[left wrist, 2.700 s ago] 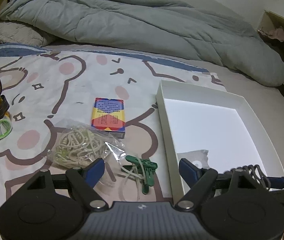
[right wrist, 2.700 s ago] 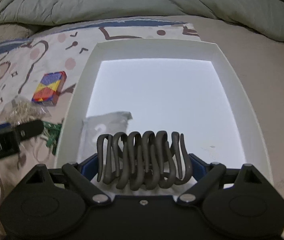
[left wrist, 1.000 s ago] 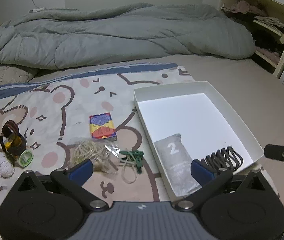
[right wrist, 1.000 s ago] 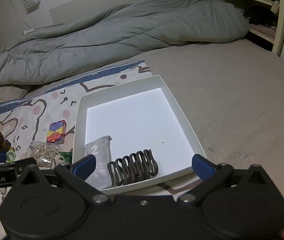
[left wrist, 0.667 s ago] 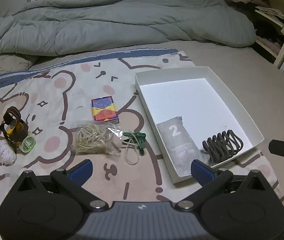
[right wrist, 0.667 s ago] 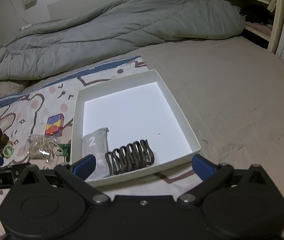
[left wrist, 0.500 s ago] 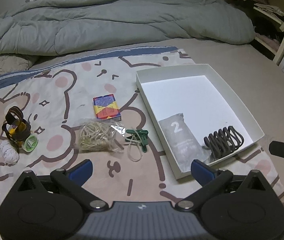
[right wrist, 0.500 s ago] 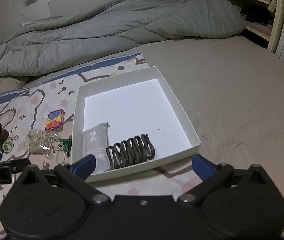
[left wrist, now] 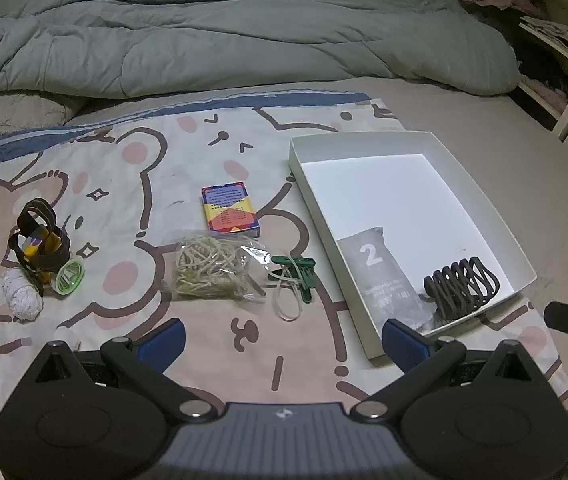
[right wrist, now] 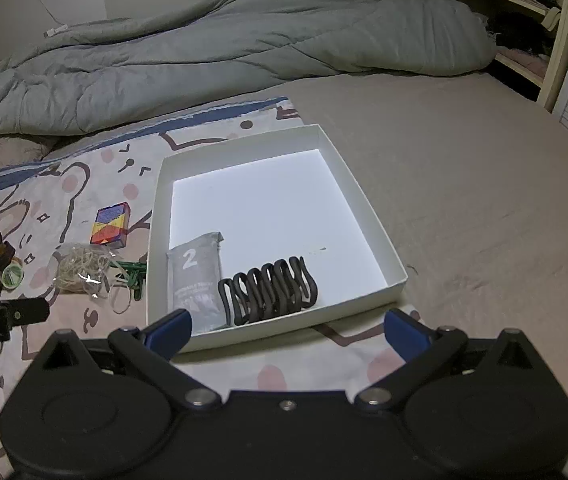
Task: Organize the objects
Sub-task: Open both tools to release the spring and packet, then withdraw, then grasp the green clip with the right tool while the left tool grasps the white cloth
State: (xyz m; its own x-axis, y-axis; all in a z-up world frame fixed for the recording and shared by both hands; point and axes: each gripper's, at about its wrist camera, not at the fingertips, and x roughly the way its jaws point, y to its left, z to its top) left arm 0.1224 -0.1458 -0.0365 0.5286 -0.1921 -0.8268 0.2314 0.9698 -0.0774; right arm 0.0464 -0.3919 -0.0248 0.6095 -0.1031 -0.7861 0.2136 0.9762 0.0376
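On the bear-print sheet [left wrist: 132,184] of the bed, a white wad of string [left wrist: 22,294] lies farthest left, beside a yellow bottle wrapped in dark straps [left wrist: 38,246] and a green tape roll [left wrist: 70,276]. Further right sits a clear bag of rubber bands [left wrist: 214,266], with a colourful card box [left wrist: 230,210] just behind it and green clips [left wrist: 298,272] with a loose band beside it. The white box [left wrist: 312,196] stands right of these, holding a grey packet marked "2" [left wrist: 380,276] and a black coiled piece [left wrist: 462,284] near its front wall. The left hand-held gripper [left wrist: 280,340] hovers with jaws spread wide, empty; the right hand-held gripper [right wrist: 288,328] likewise gapes empty before the box.
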